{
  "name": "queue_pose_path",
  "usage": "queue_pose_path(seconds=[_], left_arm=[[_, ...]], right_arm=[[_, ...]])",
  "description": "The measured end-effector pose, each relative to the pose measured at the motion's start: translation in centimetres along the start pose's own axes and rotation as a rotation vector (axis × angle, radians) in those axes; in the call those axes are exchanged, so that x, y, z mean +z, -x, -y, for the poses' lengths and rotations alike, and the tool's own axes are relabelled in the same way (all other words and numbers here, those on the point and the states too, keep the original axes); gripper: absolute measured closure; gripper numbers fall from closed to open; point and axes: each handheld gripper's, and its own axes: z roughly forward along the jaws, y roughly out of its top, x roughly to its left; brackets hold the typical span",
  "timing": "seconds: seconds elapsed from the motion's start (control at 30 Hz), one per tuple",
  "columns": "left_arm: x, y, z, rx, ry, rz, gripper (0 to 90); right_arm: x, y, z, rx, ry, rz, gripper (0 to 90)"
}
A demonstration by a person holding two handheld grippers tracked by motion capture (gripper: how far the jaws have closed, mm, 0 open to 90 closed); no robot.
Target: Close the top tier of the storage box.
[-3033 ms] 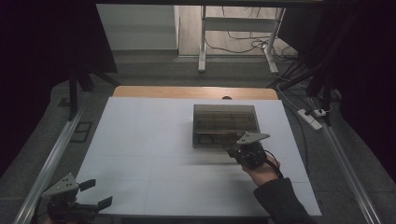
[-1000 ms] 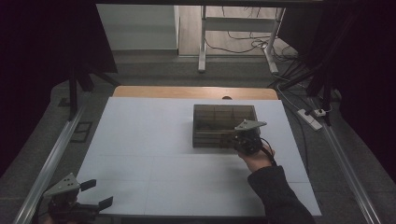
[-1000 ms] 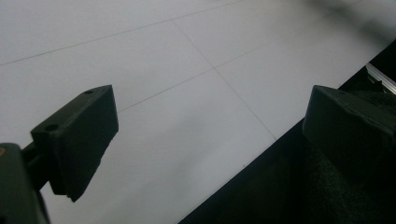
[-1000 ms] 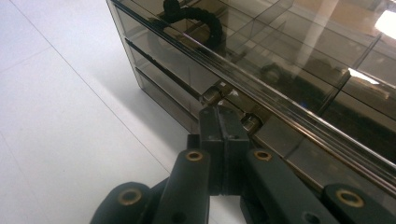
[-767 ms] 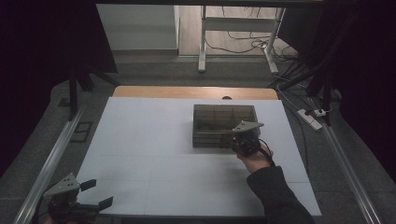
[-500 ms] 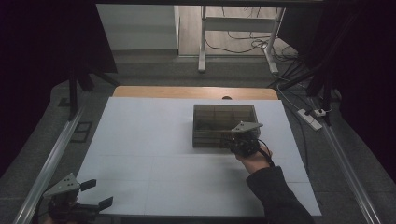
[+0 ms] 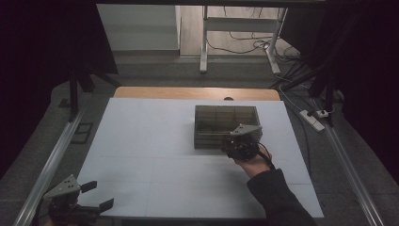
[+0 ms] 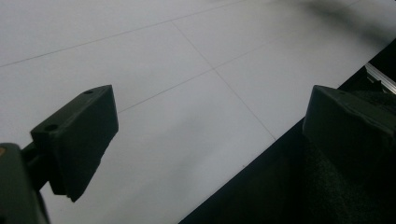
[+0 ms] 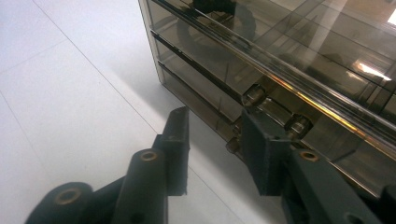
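My right gripper sits at the near front face of the smoked clear drawer box, which stands on the white table right of centre and toward the far side. In the right gripper view my jaws have just been opening, and they now stand apart at the front of the box, down by its lowest drawer; a small round knob shows in the gap between them, close against the right jaw, and two more knobs sit just above that jaw's tip. I cannot tell whether the pad touches the knob, but nothing is pinched, so my grip there is released. My right hand and dark sleeve reach in from the near edge. My left gripper rests at the near left corner of the table, well apart from the box, its fingers spread wide with nothing between them, the table's edge running beneath
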Motion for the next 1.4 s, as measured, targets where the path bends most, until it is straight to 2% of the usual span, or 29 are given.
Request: queue_pose_path(seconds=[0.4, 0.57, 0.73, 0.97, 1.13, 1.4], left_arm=[[0.0, 0.0, 0.0, -0.001, 0.001, 0.001, 4.3], [0.0, 0.0, 0.0, -0.002, 0.001, 0.002, 4.3], [0.0, 0.0, 0.0, -0.002, 0.001, 0.003, 4.3], [0.0, -0.1, 0.0, -0.005, 0.003, 0.004, 4.3], [0.0, -0.1, 0.0, -0.006, 0.005, 0.005, 4.3], [-0.1, -0.1, 0.0, -0.009, 0.008, 0.007, 4.2]], right_arm=[[-0.4, -0.8, 0.0, 0.036, 0.015, -0.013, 43.0], [-0.8, -1.1, -0.1, 0.063, 0.032, -0.032, 37.2], [-1.0, -1.5, -0.2, 0.066, 0.035, -0.057, 32.7], [-1.1, -2.1, -0.1, 0.047, 0.016, -0.054, 19.2], [-1.3, -2.4, 0.0, 0.057, 0.016, -0.064, 12.7], [-1.2, -2.9, 0.3, 0.020, -0.016, -0.066, 3.5]])
